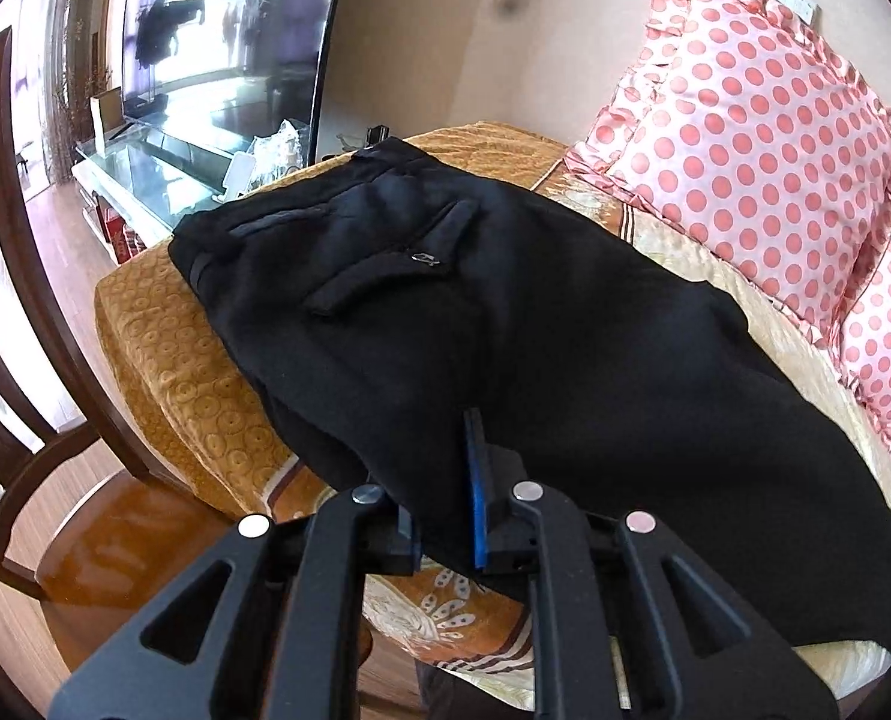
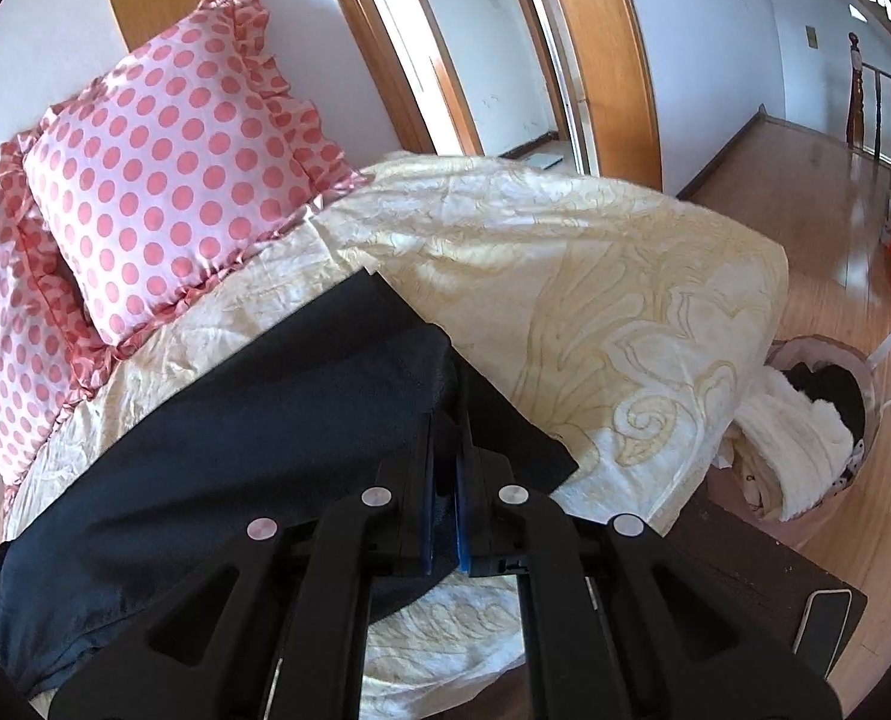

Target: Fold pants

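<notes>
Black pants (image 1: 505, 324) lie spread on a sofa covered in yellow cloth, waistband and back pockets at the far end in the left wrist view. My left gripper (image 1: 445, 480) is shut on the near edge of the pants, the cloth draped over its left finger. In the right wrist view the pants (image 2: 235, 450) run from lower left toward the middle. My right gripper (image 2: 445, 456) is shut on a bunched fold of the leg end, cloth pinched between its blue pads (image 2: 462, 516).
Pink polka-dot pillows (image 1: 763, 150) (image 2: 163, 162) lean at the sofa back. A cream patterned cover (image 2: 595, 276) lies over the seat. A glass TV stand (image 1: 145, 174) and dark wooden chair (image 1: 7, 300) stand left. A laundry basket (image 2: 805, 414) sits on the wooden floor right.
</notes>
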`<action>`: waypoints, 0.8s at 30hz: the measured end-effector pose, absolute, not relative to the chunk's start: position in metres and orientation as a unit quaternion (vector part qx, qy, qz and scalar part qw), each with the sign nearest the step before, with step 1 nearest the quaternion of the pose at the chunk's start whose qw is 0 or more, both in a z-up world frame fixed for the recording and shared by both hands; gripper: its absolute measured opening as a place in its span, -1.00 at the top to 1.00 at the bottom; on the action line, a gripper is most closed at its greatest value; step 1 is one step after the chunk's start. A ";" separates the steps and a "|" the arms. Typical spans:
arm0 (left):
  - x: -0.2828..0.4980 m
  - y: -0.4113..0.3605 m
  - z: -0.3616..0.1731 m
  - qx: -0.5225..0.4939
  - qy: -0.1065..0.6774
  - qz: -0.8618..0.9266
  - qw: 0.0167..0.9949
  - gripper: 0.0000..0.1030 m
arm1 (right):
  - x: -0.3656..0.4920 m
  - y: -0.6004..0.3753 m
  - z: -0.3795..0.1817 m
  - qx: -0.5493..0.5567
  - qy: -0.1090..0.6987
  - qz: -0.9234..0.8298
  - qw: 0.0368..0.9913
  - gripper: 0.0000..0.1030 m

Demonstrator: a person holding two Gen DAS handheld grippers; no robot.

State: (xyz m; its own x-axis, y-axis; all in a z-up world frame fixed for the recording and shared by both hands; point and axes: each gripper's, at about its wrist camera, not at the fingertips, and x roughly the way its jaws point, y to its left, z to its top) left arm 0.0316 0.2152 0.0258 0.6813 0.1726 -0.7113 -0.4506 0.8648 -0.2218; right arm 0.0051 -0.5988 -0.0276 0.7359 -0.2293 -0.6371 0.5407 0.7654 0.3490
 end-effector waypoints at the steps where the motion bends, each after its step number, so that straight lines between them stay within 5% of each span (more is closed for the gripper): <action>1: 0.032 0.215 0.026 -0.193 0.360 0.173 0.896 0.76 | 0.004 -0.599 -0.029 0.270 0.293 -0.216 0.892 0.90; 15: 0.031 0.223 0.027 -0.200 0.362 0.169 0.894 0.76 | -0.004 -0.601 -0.033 0.274 0.286 -0.222 0.891 0.89; 19: 0.026 0.217 0.030 -0.181 0.354 0.167 0.902 0.55 | -0.006 -0.594 -0.029 0.251 0.291 -0.234 0.893 0.82; 21: 0.020 0.210 0.033 -0.155 0.346 0.170 0.910 0.30 | -0.015 -0.596 -0.025 0.251 0.284 -0.249 0.891 0.59; 22: 0.016 0.205 0.035 -0.141 0.340 0.171 0.914 0.12 | -0.019 -0.598 -0.024 0.248 0.280 -0.257 0.891 0.21; 24: 0.009 0.194 0.038 -0.118 0.329 0.170 0.921 -0.06 | -0.029 -0.603 -0.022 0.243 0.266 -0.279 0.890 -0.11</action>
State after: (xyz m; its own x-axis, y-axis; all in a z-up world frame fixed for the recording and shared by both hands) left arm 0.0085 0.1937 0.0384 0.7251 0.2365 -0.6468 -0.3913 0.9143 -0.1043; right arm -0.0289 -0.6026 -0.0218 0.7021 -0.3677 -0.6098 0.6263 0.7264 0.2831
